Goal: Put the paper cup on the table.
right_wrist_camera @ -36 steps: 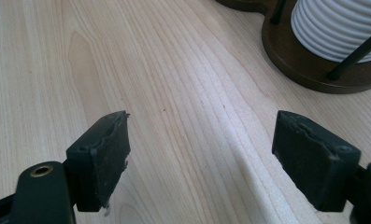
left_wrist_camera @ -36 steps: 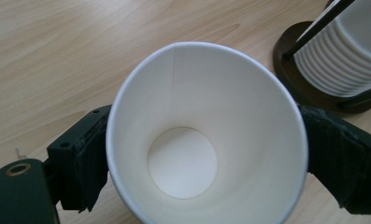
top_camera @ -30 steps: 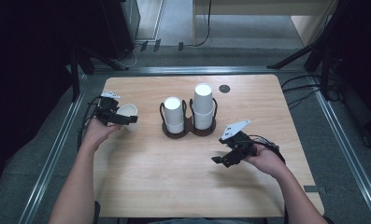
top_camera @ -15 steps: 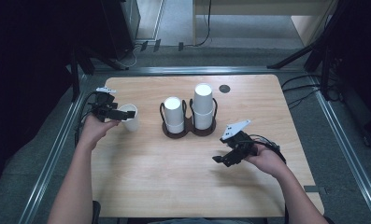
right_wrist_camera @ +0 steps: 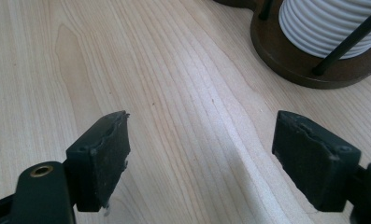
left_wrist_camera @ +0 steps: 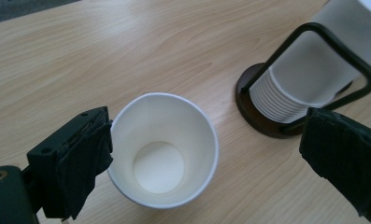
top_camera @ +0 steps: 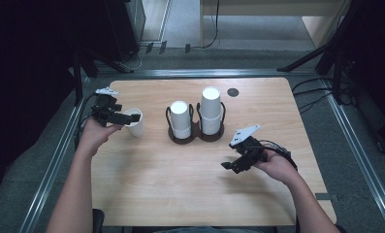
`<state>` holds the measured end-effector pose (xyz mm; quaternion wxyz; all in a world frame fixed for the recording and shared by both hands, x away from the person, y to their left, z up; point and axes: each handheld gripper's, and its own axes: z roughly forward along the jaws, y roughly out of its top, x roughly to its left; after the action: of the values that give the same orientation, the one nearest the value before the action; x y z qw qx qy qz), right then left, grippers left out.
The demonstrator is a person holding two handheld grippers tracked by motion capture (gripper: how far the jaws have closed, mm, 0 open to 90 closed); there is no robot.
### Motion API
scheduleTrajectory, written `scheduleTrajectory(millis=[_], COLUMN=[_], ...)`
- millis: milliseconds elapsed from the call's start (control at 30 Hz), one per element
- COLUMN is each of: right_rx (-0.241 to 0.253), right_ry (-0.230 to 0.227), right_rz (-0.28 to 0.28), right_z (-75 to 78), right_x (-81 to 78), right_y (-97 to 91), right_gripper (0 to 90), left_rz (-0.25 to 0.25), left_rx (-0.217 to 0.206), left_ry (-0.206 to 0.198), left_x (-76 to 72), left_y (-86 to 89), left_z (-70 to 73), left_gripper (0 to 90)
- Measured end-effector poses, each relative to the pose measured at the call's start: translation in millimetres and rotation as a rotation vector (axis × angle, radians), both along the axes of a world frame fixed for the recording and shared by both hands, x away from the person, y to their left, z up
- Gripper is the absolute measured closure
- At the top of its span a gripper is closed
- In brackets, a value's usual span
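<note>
Cup [left_wrist_camera: 163, 148] of thin paper between the spread jaws of the left gripper [top_camera: 125, 118]
Light, crushable; pinch the rim gently; right gripper [top_camera: 231, 165] gapes, idle.

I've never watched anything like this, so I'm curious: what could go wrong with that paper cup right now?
The left gripper stands open around the single paper cup, one pad at its rim and the other well clear. Closing hard could crush the thin wall; closing off-centre could tip or push it over. The cup holder with its stacked cups stands close by, so a wide swing might knock it.
</note>
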<state>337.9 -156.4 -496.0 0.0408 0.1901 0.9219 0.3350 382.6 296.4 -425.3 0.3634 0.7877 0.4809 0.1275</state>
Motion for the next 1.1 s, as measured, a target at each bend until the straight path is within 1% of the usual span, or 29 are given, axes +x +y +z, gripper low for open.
scheduleTrajectory(millis=[67, 167, 200, 267, 367, 433, 500, 533, 600, 633, 667, 733, 833, 900, 967, 1033, 1067, 1100], right_rx=[0.001, 0.0, 0.0, -0.001, -0.003, -0.001, 0.004, 0.011, 0.02, 0.028, 0.028, 0.029, 0.026, 0.031, 0.028, 0.023, 0.025, 0.029], right_ry=[0.0, -0.001, -0.001, -0.006, -0.012, -0.013, -0.011, -0.005, -0.004, 0.0, 0.0, -0.003, -0.004, -0.008, -0.007, -0.013, -0.018, -0.024], right_rz=[-0.002, 0.0, 0.0, 0.005, 0.006, 0.005, 0.004, 0.004, 0.011, 0.01, 0.01, 0.016, 0.02, 0.025, 0.028, 0.037, 0.039, 0.047], right_z=[0.6, 1.1, 1.4, 2.3, 3.1, 3.7, 4.7, 5.4, 7.6, 9.5, 9.5, 10.6, 10.9, 11.2, 11.0, 12.0, 13.0, 14.0], right_x=[-0.1, 0.1, 0.1, -0.7, -0.7, -1.1, -1.2, -1.6, -2.6, -3.8, -3.8, -4.2, -3.6, -3.0, -2.6, -1.1, -1.2, -0.9], right_y=[-0.3, -1.2, -1.4, -1.5, -2.0, -2.0, -1.7, -1.2, 0.1, 1.4, 1.4, 3.1, 5.6, 7.0, 8.4, 10.5, 11.2, 11.7], right_gripper=[19.1, 19.1, 19.1, 19.1, 19.1, 19.1, 19.1, 19.1, 19.1, 19.1, 19.1, 19.0, 19.0, 19.0, 19.1, 19.1, 19.1, 19.1], left_rz=[-0.003, 0.006, 0.007, -0.002, -0.025, -0.049, -0.072, -0.081, -0.09, -0.109, -0.109, -0.126, -0.157, -0.176, -0.181, -0.182, -0.179, -0.179], left_rx=[-0.009, -0.02, -0.021, -0.026, -0.019, -0.01, -0.037, -0.057, -0.067, -0.053, -0.053, -0.047, -0.023, -0.034, -0.027, 0.003, 0.012, 0.012], left_ry=[0.001, 0.024, 0.026, 0.028, 0.025, 0.026, 0.059, 0.068, 0.071, 0.066, 0.066, 0.064, 0.058, 0.052, 0.048, 0.038, 0.025, 0.025], left_x=[-2.8, -10.3, -13.6, -19.3, -29.6, -35.9, -38.5, -39.9, -42.5, -45.3, -45.3, -47.4, -50.1, -51.2, -52.4, -54.9, -57.4, -57.4], left_y=[-1.7, -5.6, -7.2, -10.7, -20.1, -27.5, -32.9, -34.7, -39.2, -45.9, -45.9, -51.8, -59.9, -64.2, -68.6, -74.3, -78.0, -78.0], left_z=[0.5, 1.4, 2.5, 4.1, 4.2, 1.9, 0.3, -0.2, -1.0, -2.3, -2.3, -4.4, -8.4, -12.7, -16.9, -22.2, -25.8, -25.8], left_gripper=[2.9, 3.7, 4.4, 5.0, 5.1, 5.3, 5.3, 5.3, 5.3, 5.3, 5.3, 5.3, 5.2, 5.2, 5.2, 5.2, 5.2, 5.2])
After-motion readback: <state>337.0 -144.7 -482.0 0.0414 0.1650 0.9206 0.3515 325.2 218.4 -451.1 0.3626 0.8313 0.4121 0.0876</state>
